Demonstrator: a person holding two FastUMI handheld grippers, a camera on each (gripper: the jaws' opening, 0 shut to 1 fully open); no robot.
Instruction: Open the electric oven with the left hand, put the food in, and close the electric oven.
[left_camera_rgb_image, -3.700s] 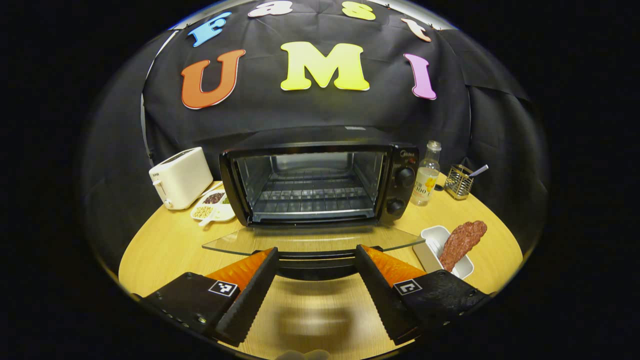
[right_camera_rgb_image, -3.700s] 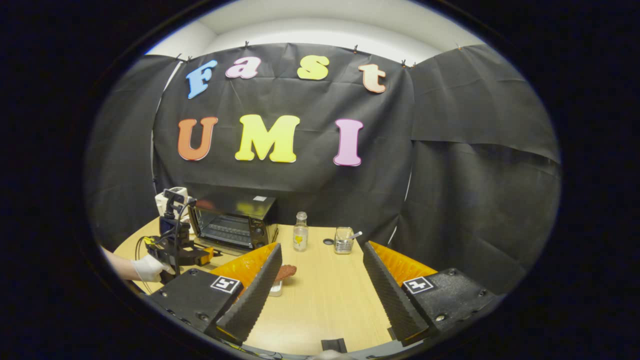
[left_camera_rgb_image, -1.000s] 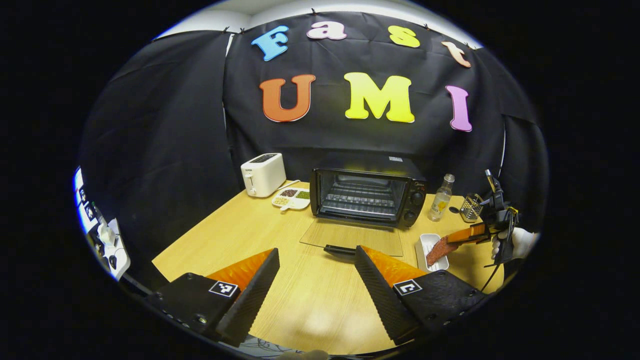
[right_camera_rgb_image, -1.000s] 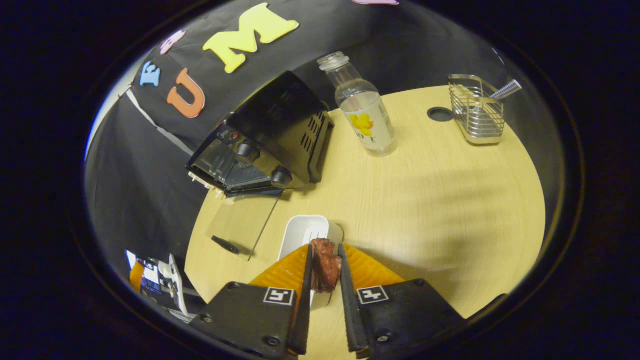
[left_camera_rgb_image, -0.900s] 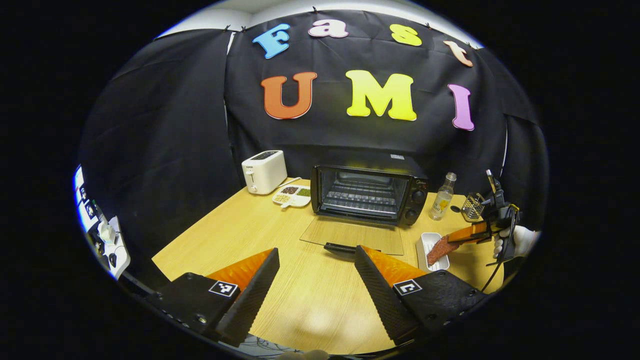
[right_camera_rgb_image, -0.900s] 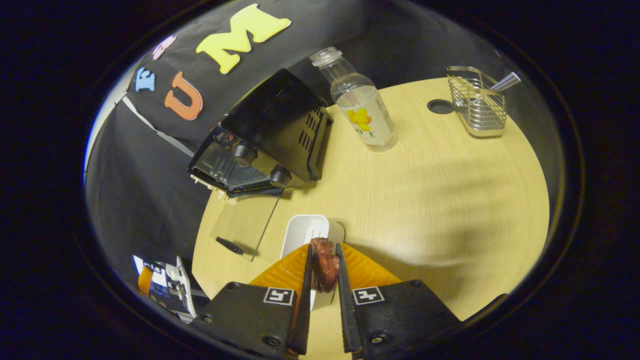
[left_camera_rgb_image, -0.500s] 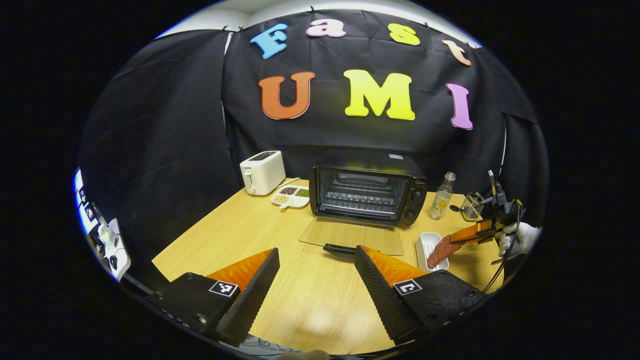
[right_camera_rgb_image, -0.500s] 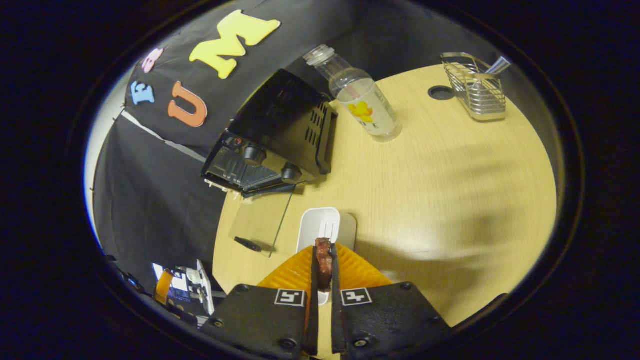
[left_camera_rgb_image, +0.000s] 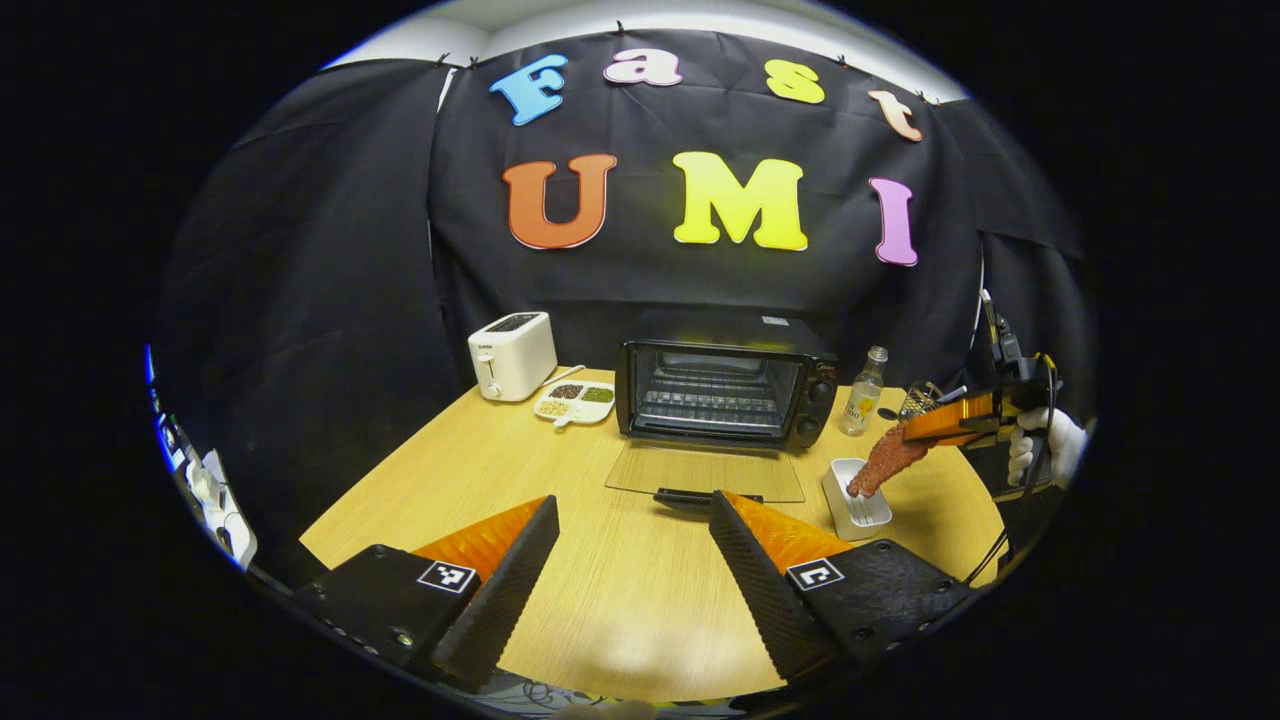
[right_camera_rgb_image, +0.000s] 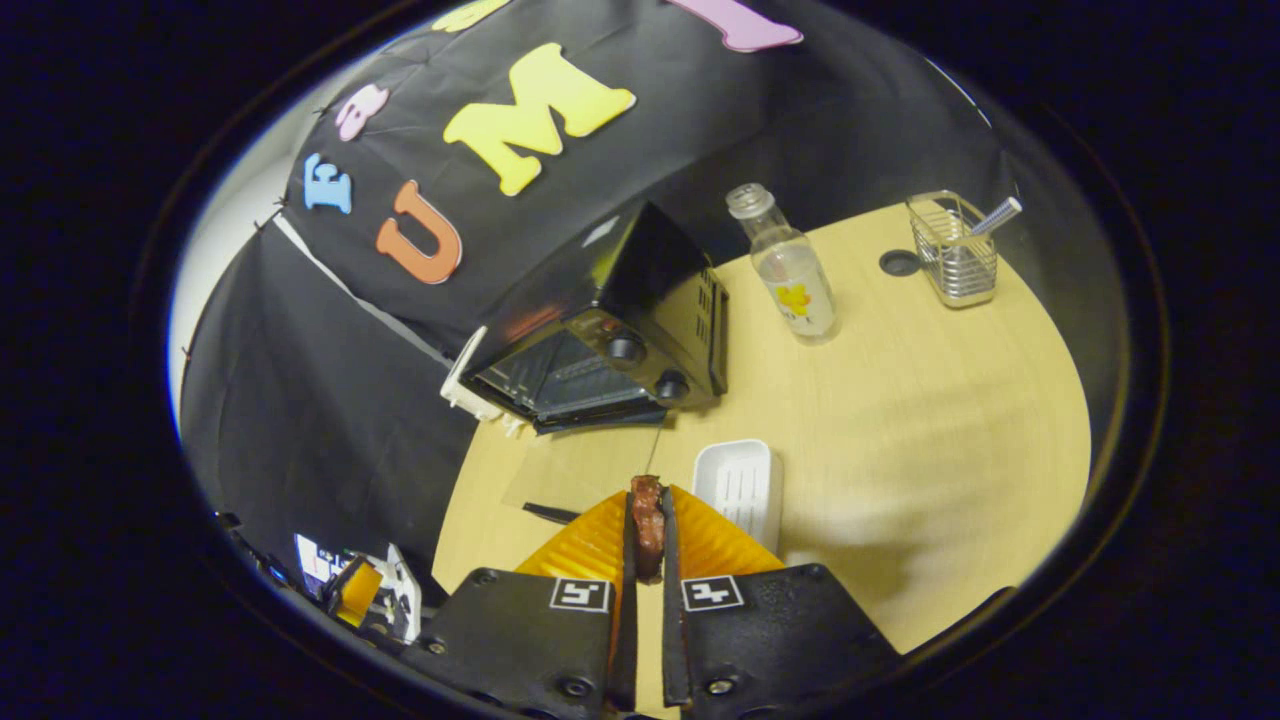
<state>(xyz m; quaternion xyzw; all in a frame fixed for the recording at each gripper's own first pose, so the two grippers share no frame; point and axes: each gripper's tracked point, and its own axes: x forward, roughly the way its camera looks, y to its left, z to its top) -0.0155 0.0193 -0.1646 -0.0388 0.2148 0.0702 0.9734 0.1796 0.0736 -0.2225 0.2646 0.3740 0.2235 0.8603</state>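
Above white tray: right claw clamps meat strip; left claw wide; oven open.

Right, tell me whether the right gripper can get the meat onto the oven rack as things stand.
Probably yes. The oven stands with its glass door folded flat on the table, the rack bare. The right gripper holds the meat lifted off the white dish, with nothing between it and the opening.

Left gripper held low over the near edge of the table, fingers spread wide, nothing between them. Right gripper raised above the table's right side, fingers pressed on the meat strip; gloved hand behind it.
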